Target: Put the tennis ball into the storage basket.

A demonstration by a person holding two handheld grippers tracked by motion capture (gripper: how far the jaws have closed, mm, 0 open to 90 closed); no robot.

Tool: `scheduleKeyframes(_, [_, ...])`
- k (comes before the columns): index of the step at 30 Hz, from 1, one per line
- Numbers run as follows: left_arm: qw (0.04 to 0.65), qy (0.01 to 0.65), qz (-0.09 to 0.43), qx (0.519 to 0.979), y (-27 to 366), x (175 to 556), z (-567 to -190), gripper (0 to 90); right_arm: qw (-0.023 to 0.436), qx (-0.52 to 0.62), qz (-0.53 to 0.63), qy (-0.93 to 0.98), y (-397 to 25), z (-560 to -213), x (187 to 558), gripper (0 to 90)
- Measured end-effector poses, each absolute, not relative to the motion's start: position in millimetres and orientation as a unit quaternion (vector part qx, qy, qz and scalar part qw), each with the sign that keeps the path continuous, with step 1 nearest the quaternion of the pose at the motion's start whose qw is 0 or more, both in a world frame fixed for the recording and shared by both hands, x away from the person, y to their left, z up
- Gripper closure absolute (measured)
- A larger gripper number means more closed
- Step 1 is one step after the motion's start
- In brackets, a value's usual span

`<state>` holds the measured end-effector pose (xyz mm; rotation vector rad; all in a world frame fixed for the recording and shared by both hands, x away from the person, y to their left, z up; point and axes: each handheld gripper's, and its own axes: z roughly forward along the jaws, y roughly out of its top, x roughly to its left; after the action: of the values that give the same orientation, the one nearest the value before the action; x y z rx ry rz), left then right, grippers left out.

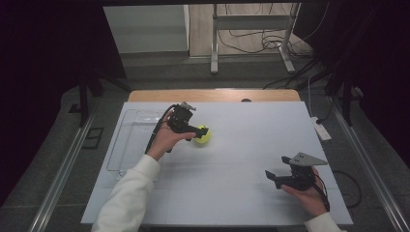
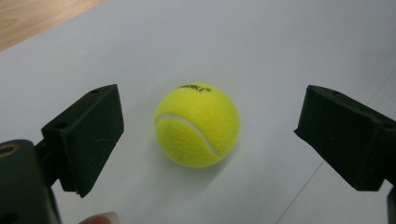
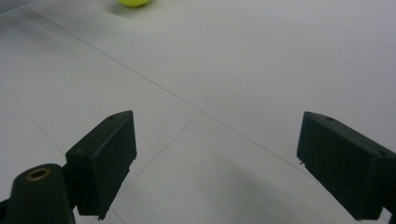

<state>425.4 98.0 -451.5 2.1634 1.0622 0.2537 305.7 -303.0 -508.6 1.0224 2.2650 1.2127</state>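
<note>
White tabletop under dim light, clear tray at nine o'clock, tennis ball resting bare near the middle, just left of centre. Left gripper spread wide around the ball, neither pad touching; right gripper equally wide and holding nothing, down at four o'clock. Likely to roll off if one pad nudges first, or squirt out under an off-centre squeeze.

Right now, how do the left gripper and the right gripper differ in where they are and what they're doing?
The left gripper brackets the tennis ball without touching it; the right gripper has bare table between its jaws. In the high view the left gripper sits near the table's middle, the right gripper near its front right. Both are open.
</note>
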Motion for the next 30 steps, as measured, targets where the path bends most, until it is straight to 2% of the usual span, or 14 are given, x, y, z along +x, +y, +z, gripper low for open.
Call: scheduleKeyframes(30, [0.326, 0.416, 0.074, 0.846, 86, 443, -474, 7.3, 0.187, 0.363, 0.428, 0.806, -303, -509, 306, 12.6])
